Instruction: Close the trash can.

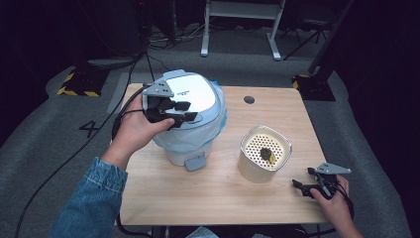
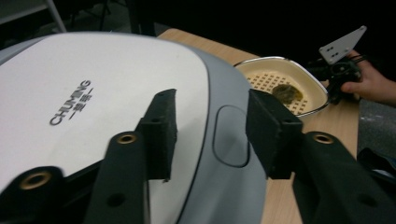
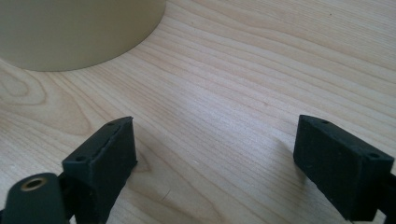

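A white and grey bin (image 1: 185, 116) with a closed lid (image 2: 107, 98) is seen on the far left part of the wooden table (image 1: 218, 193). A pale blue bag liner (image 1: 218, 121) is tucked under the lid's rim, and a grey pedal (image 1: 194, 162) juts out at the foot of the bin on the near side. The word CHUMING is printed on the white panel of the lid.

The left gripper (image 1: 179, 112) is held over the lid by the left hand (image 1: 136, 130), whose arm is clad in a denim sleeve (image 1: 91, 203). In the left gripper view its jaws are spread apart above the lid's grey edge, with nothing pinched between them.

To the right of the bin, well apart from it, a cream strainer basket (image 1: 265, 153) stands on the table. Its inner floor is full of holes, and a small dark scrap (image 1: 266, 154) lies on it.

The right gripper (image 1: 303, 187) is held low near the table's near right corner, just beside the basket. Its jaws are spread wide over bare wood, with nothing between them; the basket's cream wall (image 3: 79, 32) is seen ahead of them.
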A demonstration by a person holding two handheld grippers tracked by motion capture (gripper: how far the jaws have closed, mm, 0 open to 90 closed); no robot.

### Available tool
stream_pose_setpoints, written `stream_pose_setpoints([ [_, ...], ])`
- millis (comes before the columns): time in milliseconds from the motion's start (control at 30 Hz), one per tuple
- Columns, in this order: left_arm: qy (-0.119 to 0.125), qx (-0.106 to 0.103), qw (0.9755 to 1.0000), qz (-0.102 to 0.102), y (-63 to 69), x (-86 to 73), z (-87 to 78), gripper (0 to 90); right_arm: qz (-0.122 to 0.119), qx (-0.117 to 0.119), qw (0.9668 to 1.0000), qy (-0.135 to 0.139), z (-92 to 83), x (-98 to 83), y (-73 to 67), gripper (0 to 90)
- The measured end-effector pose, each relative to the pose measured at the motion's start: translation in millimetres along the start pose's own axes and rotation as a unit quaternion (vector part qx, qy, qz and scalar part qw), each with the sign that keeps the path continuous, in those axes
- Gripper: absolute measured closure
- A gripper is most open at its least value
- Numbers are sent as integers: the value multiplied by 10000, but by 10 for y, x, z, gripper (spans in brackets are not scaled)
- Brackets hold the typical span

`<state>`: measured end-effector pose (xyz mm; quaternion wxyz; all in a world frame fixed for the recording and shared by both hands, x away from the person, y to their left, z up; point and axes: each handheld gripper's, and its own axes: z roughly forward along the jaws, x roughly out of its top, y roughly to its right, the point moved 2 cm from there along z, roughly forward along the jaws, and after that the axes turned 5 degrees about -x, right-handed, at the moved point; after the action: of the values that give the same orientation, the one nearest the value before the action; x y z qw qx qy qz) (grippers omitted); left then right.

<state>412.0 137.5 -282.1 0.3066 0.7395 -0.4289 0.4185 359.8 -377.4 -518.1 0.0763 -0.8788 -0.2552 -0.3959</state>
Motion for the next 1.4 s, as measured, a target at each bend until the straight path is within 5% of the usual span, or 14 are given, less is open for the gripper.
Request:
stream_pose_setpoints([
  [200,280,-61,9996,19,123,15,-63,388,-2,-1,10000,-1,0,0,0,131],
  [533,392,367,9986,-30,291,-151,-323,402,-19,22,10000,6,-5,-1,-2,143],
  [900,397,729,9965,-116,555,-505,-579,381,-15,26,10000,6,-5,0,-3,142],
  [1067,286,690,9971,-124,718,-730,-594,381,-16,19,10000,6,-5,-1,-3,143],
  [1400,232,923,9949,-322,750,-1089,-561,366,-11,19,10000,6,-5,-1,-4,143],
])
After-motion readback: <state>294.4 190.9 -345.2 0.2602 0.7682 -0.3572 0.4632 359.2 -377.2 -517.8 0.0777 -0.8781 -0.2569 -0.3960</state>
